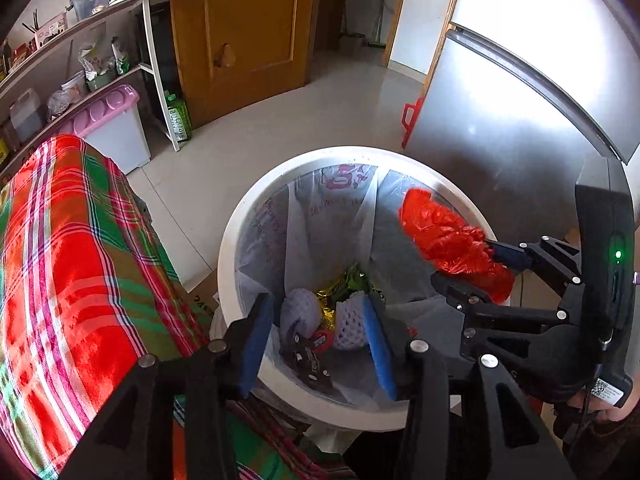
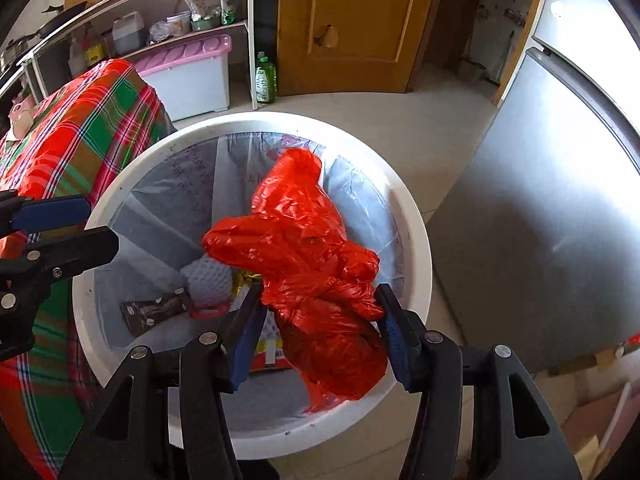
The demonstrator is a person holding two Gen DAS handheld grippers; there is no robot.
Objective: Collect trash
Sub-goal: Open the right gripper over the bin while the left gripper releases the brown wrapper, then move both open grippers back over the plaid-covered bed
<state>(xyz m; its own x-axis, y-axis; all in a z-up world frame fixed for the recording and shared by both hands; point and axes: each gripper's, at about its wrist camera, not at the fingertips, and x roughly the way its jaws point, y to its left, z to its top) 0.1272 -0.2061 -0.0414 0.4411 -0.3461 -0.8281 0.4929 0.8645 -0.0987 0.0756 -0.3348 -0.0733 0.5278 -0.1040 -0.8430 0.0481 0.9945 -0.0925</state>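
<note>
A white round trash bin [image 1: 240, 224] with a clear liner stands on the floor; it also shows in the right wrist view [image 2: 416, 240]. Inside lie white foam fruit nets [image 1: 298, 312], a gold-green wrapper [image 1: 340, 288] and a dark wrapper [image 2: 154, 312]. My right gripper [image 2: 322, 328] is shut on a crumpled red plastic bag [image 2: 308, 248] and holds it over the bin's opening; the bag also shows in the left wrist view [image 1: 448, 240]. My left gripper [image 1: 316, 336] is open and empty above the bin's near side.
A table with a red-green plaid cloth [image 1: 68, 264] stands left of the bin. A steel fridge [image 1: 500, 128] is right of it. A shelf rack [image 2: 168, 12], a pink-lidded box [image 2: 188, 72], a green bottle [image 2: 265, 78] and a wooden door [image 2: 352, 24] are behind.
</note>
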